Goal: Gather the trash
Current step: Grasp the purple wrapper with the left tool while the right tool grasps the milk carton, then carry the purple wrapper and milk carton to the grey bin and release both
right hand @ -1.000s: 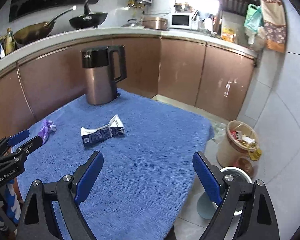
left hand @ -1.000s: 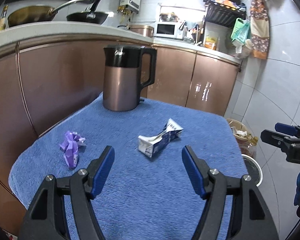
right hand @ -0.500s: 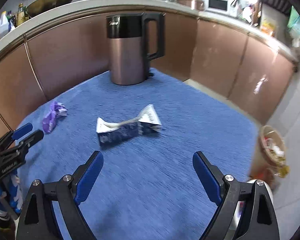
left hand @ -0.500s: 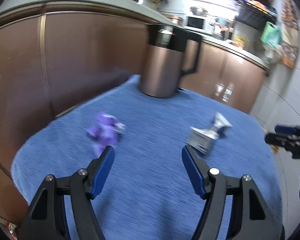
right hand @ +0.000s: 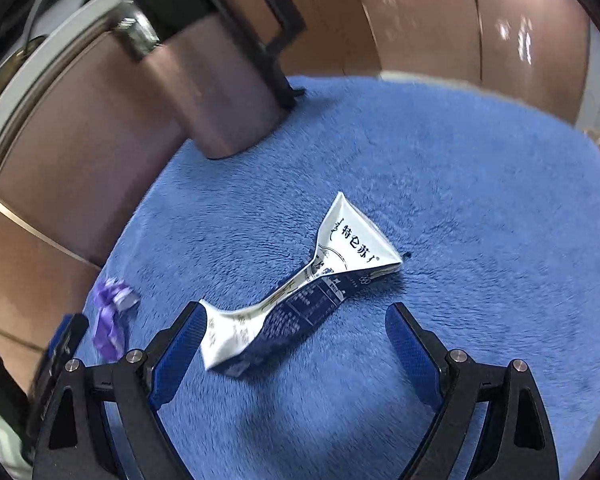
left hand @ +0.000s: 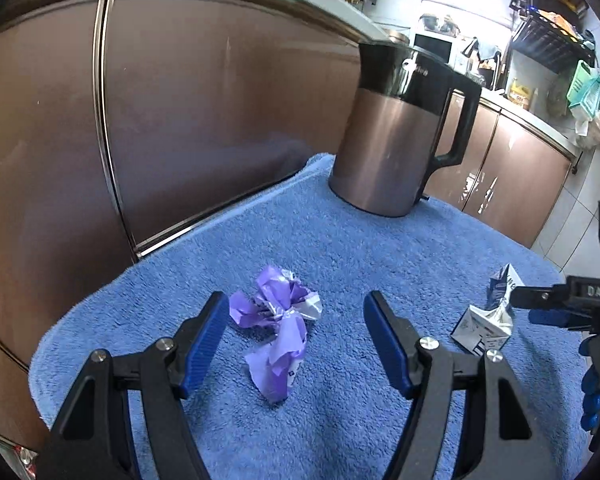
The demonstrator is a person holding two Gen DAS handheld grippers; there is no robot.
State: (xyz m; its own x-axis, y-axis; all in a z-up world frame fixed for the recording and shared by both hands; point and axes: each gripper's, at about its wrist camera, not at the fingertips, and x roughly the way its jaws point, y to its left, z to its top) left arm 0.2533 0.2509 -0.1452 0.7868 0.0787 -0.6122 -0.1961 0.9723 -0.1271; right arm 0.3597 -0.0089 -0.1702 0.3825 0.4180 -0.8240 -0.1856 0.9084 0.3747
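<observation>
**Two open grippers over two scraps of trash on the blue towel**

The left gripper (left hand: 294, 334) hangs low over the bench, its jaws spread wide and holding nothing. The crumpled purple wrapper (left hand: 278, 330) lies on the blue towel (left hand: 340, 248) between its blue pads, nearer the left pad (left hand: 204, 344) and just beside it; whether they touch I cannot tell.

The right gripper (right hand: 294, 346) also has its jaws wide apart and empty. The squashed milk carton (right hand: 296, 296), white and dark blue with printed characters, lies flat and slantwise on the towel. Its near end sits against or just beside the left pad (right hand: 176, 356); the far flared end points away toward the middle of the towel.

The left wrist view shows the copper-coloured electric kettle (left hand: 396, 140) whole, upright at the far edge of the towel, with brown cabinet doors (left hand: 220, 112) behind and a microwave (left hand: 434, 46) further back. In the right wrist view the kettle (right hand: 220, 92) is cut off at the top and smeared by blur.

From the left camera the carton (left hand: 486, 320) is partly hidden behind a black finger of the right gripper (left hand: 556, 300). From the right camera the wrapper (right hand: 110, 320) is a small blurred purple shape at the left, with the left gripper beside it too dark and cut off to read.
</observation>
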